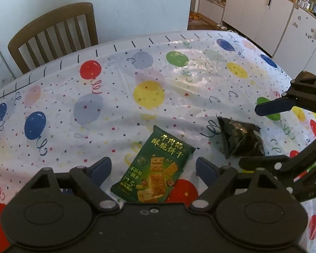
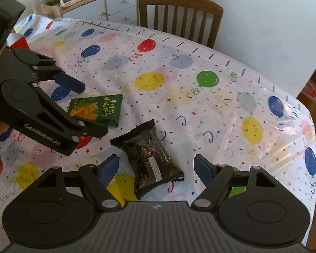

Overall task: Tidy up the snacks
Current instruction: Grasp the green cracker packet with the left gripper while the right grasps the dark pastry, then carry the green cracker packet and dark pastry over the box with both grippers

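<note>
Open tongs (image 1: 153,169) (left) over green packet (image 1: 155,168)

- Balloon-print tablecloth (image 1: 115,97) covers the table.
- 1 wooden slat-back chair (image 1: 54,33) at the far edge.
- White cabinets (image 1: 263,10) behind.
- Blue drawer unit (image 2: 113,6) with clutter on top.

Two snack packets on the balloon-print tablecloth (image 2: 200,109)

The right gripper (image 2: 157,167) hangs spread wide around a black snack packet (image 2: 149,158). Beyond its left finger, the left gripper (image 2: 88,108) straddles a green cracker packet (image 2: 97,109), jaws apart.
</note>
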Demonstrator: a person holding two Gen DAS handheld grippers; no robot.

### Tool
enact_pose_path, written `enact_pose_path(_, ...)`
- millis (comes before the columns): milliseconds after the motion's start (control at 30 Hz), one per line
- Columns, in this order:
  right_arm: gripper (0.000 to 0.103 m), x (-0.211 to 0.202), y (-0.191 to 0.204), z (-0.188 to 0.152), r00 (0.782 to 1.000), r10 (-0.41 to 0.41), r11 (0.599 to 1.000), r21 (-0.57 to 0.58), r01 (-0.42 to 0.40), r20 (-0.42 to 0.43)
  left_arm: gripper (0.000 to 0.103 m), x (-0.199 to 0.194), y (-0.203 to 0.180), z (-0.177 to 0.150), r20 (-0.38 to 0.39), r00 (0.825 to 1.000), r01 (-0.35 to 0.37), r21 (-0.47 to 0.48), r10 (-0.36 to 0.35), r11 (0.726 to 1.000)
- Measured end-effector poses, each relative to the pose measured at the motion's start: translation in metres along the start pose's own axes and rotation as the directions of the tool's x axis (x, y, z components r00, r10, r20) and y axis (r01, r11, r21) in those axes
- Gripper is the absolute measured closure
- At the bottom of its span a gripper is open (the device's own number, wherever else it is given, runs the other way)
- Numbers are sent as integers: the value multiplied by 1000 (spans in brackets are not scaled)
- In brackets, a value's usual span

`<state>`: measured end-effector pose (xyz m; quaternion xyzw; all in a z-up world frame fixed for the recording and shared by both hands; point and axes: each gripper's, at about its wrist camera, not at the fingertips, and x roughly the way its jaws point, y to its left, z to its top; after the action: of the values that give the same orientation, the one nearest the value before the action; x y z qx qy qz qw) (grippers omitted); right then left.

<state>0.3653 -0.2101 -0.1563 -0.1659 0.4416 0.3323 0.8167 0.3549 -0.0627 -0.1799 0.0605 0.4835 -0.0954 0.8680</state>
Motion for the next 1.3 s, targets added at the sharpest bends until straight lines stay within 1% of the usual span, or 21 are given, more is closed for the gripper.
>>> enact_pose_path(100, 25, 4, 3, 1, 1000, 14, 1000, -10, -14, 5, 17, 3, 1, 0, 8, 1000, -1, 7, 1, 1000)
enact_pose_path(167, 28, 6, 5, 2, 1000, 21, 1000, -18, -21, 9, 19, 3, 1, 1, 11, 1000, 3, 6, -3, 1000)
enact_pose_path(200, 34, 7, 5, 2, 1000, 22, 1000, -21, -22, 7, 23, 2, 1, 1, 13, 1000, 4, 8, -4, 1000)
enact_pose_path(233, 36, 8, 6, 3, 1000, 23, 1000, -19, -23, 4, 25, 2, 1, 1, 16, 1000, 4, 10, -5, 1000)
enact_pose_path(267, 37, 9, 6, 3, 1000, 24, 1000, -17, -24, 5, 30, 0, 0, 1, 19, 1000, 5, 11, -5, 1000)
enact_pose_path(300, 40, 9, 6, 2, 1000, 23, 1000, -15, -23, 6, 34, 0, -1, 1, 21, 1000, 6, 11, -6, 1000)
enact_pose_path(333, 43, 9, 7, 2, 1000, 20, 1000, -15, -20, 6, 36, -1, -1, 1, 22, 1000, 8, 11, -8, 1000)
enact_pose_path(400, 47, 9, 8, 1, 1000, 6, 1000, -16, -6, 8, 45, -3, -2, 0, 26, 1000, 6, 12, -7, 1000)
enact_pose_path(433, 51, 8, 8, 0, 1000, -3, 1000, -13, 3, 8, 46, -3, -3, 0, 26, 1000, 4, 12, -5, 1000)
enact_pose_path(500, 53, 7, 8, 0, 1000, -15, 1000, -1, 15, 8, 52, -5, -4, -1, 25, 1000, 2, 5, -2, 1000)
enact_pose_path(600, 56, 5, 11, -2, 999, -35, 999, 20, 35, 8, 56, -7, -4, -2, 22, 1000, 10, -23, -9, 1000)
enact_pose_path(667, 61, 3, 15, -3, 998, -58, 998, 29, 58, 7, 56, -9, -3, -4, 17, 1000, 20, -44, -19, 999)
enact_pose_path(733, 64, 1, 18, -4, 998, -70, 996, 50, 70, 4, 56, -11, -5, -6, 12, 1000, 15, -59, -15, 998)
enact_pose_path(800, 64, -2, 20, -6, 998, -65, 995, 74, 64, 1, 56, -14, -6, -10, 8, 1000, 9, -74, -8, 997)
enact_pose_path(1033, 65, -21, 34, -11, 998, -70, 992, 106, 69, 5, 56, -33, -11, -22, 17, 1000, 1, -121, 1, 993)
enact_pose_path(1300, 65, -57, 56, -10, 998, -56, 990, 129, 50, 42, 56, -74, -11, -36, 58, 998, -14, -177, 24, 984)
